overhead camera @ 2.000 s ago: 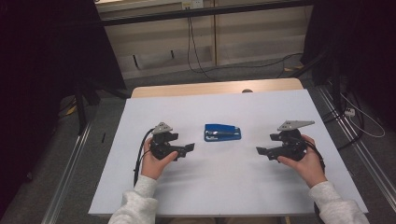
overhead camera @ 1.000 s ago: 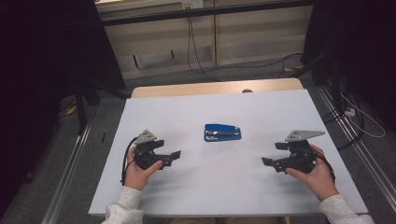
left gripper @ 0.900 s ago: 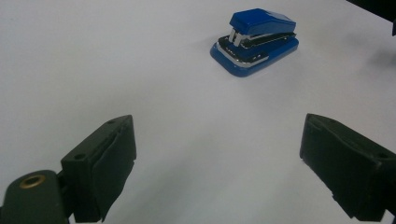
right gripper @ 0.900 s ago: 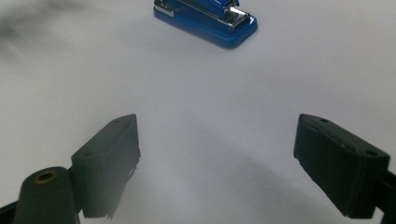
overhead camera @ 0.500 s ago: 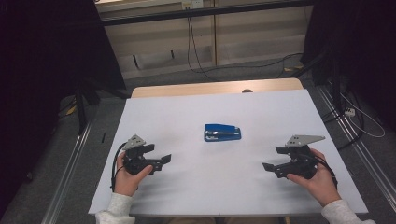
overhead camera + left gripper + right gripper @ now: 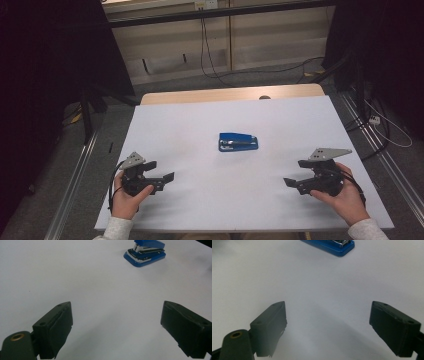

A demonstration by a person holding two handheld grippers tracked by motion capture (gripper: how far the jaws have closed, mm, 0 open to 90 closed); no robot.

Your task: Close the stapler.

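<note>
A blue stapler [image 6: 238, 142] lies flat near the middle of the white table [image 6: 200, 125]. In the left gripper view the stapler [image 6: 145, 251] sits at the upper right, far beyond the jaws. In the right gripper view the stapler [image 6: 329, 245] is cut off by the top edge. My left gripper [image 6: 165, 180] is held low at the front left corner, open, with nothing between its jaws [image 6: 116, 327]. My right gripper [image 6: 295, 184] is held at the front right, also open and empty [image 6: 328, 326]. Both point inward toward the table's middle.
A wooden strip [image 6: 230, 94] runs along the table's far edge. Metal rails [image 6: 75, 165] flank the table on both sides, and cables [image 6: 385, 125] lie on the floor at the right. White tabletop stretches between the grippers and the stapler.
Both hands have drawn back from the stapler toward the front edge. The left gripper moved left and toward me; the right moved slightly toward me. The stapler has not moved.
</note>
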